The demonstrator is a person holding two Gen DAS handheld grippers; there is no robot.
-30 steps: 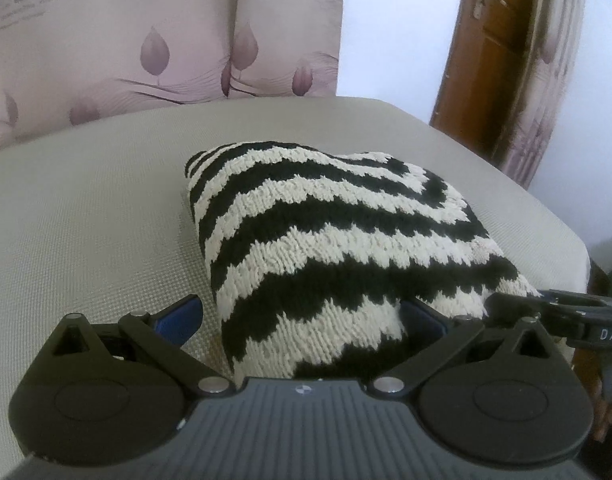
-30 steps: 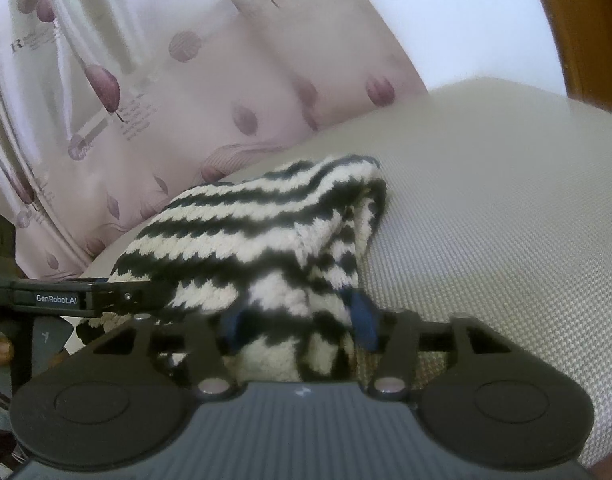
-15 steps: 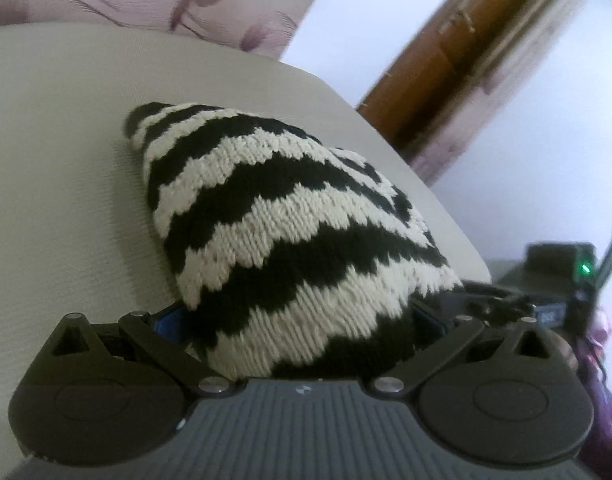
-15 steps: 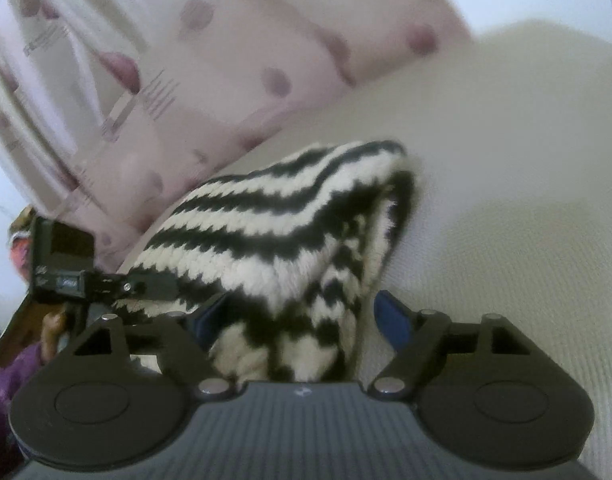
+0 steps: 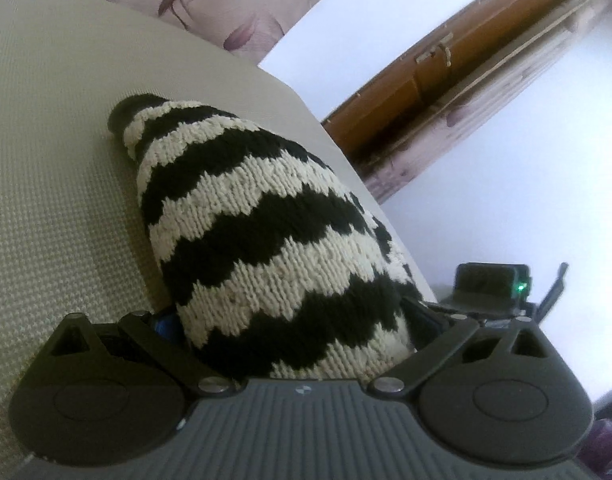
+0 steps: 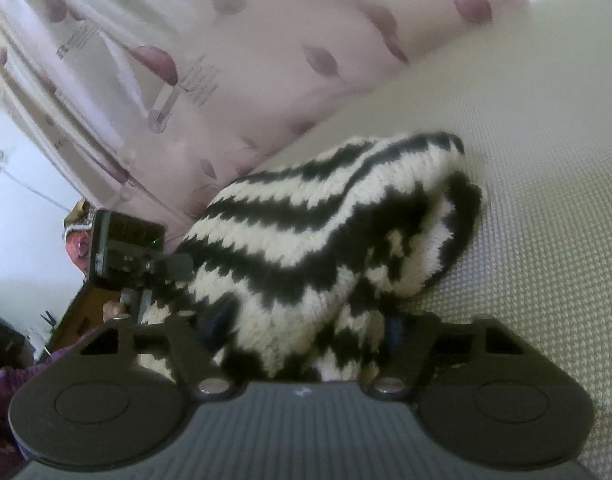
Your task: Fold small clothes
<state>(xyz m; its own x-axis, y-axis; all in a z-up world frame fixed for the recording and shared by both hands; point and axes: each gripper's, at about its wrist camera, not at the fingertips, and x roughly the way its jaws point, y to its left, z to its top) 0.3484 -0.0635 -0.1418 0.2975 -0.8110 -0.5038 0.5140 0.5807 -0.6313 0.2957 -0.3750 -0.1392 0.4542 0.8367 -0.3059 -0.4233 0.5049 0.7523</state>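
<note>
Both hand-held grippers, left and right, have just been closing around the black-and-white knitted garment low in the frame, so squeeze gently and lift together.

Left wrist view: you look along the left gripper, tilted, close on the knit garment, toward a wooden door.
Right wrist view: you look along the right gripper, equally close, toward a curtain.
Shared: your garment, beige counter; each view catches the other gripper.
</note>
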